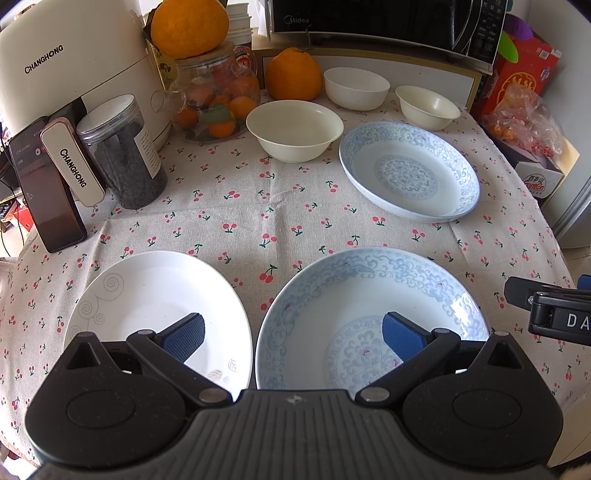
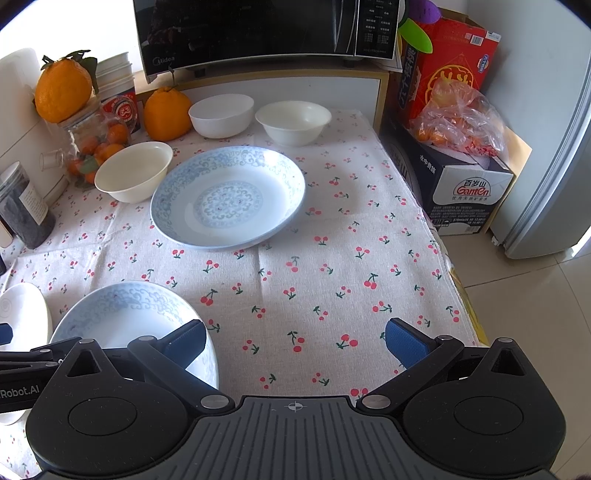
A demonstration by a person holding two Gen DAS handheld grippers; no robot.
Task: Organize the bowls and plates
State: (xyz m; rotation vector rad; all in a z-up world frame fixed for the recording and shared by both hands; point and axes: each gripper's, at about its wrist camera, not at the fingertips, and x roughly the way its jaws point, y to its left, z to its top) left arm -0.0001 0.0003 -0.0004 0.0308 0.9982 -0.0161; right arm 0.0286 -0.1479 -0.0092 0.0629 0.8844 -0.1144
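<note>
On the cherry-print cloth lie a white plate (image 1: 155, 306) at near left, a blue-patterned plate (image 1: 354, 306) beside it, and a second blue-patterned plate (image 1: 410, 171) farther right. Behind them stand three white bowls: a large cream bowl (image 1: 293, 129), a white bowl (image 1: 356, 88) and a small bowl (image 1: 428, 107). My left gripper (image 1: 293, 338) is open above the gap between the two near plates and holds nothing. My right gripper (image 2: 295, 343) is open over bare cloth, to the right of the near blue plate (image 2: 125, 317). The far blue plate (image 2: 227, 197) lies ahead of it.
A rice cooker (image 1: 70, 62), a dark jar (image 1: 122, 151), a fruit jar (image 1: 218, 99) and oranges (image 1: 293, 74) crowd the left and back. A microwave (image 2: 258, 29) stands on a shelf behind. Boxes and bagged fruit (image 2: 458, 122) sit past the table's right edge (image 2: 450, 258).
</note>
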